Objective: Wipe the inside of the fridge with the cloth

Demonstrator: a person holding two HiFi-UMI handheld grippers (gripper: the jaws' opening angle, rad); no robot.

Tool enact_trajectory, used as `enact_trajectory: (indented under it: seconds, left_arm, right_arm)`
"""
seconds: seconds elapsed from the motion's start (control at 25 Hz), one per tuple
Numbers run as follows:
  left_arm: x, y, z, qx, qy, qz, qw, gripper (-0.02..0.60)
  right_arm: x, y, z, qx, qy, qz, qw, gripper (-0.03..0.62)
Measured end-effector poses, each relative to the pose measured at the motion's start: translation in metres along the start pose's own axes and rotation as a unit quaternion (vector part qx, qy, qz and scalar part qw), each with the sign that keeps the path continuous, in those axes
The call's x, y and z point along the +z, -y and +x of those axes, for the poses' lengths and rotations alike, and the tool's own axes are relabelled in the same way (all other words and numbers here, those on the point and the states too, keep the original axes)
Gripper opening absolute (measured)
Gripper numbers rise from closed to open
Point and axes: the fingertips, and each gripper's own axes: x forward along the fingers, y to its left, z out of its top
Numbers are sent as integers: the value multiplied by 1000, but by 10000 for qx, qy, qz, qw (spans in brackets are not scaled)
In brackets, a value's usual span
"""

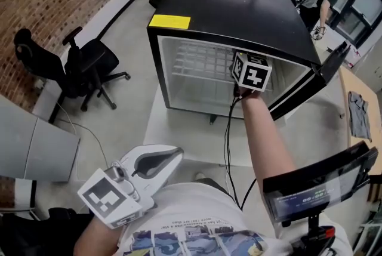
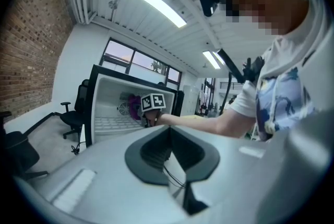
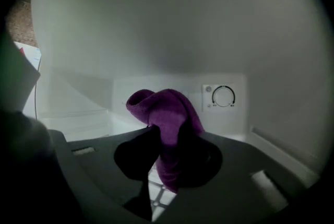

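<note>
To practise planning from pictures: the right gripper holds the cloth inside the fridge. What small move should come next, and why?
Probably press the cloth forward onto the back wall and sweep sideways: the right gripper grips it inside the fridge, seemingly short of that wall.

Bright ceiling striplights [image 2: 155, 2], dim fridge [image 3: 172, 35] interior, fisheye vignetting

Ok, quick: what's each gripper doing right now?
Left gripper: shut, nothing in it, outside the fridge.
Right gripper: shut on the cloth, inside the fridge.
</note>
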Motion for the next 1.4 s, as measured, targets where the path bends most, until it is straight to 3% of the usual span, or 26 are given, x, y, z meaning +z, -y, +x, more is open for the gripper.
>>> enact_trajectory:
  seconds: [0.12, 0.8, 0.88, 1.04, 1.4]
  left_arm:
    - [-5, -6, -9, 106, -57, 101, 9999, 5]
    - [-10, -23, -44, 566, 50, -78, 9984, 5]
    - [-6, -22, -45, 601, 163, -231, 9978, 5]
    - [-2, -21, -49, 692, 255, -374, 9966, 5]
    - [-9, -21, -58, 699, 179, -289, 9970, 5]
  right_arm:
    - [4, -18, 8, 158, 10, -44, 9999, 80]
    - [9, -124, 45, 1073, -110, -329, 9936, 80]
    - [10, -136, 48, 1212, -88, -367, 9919, 80]
    - [10, -147, 54, 1372, -122, -349, 9899, 80]
    - [6, -170, 44, 1902, -133, -434, 9807, 80]
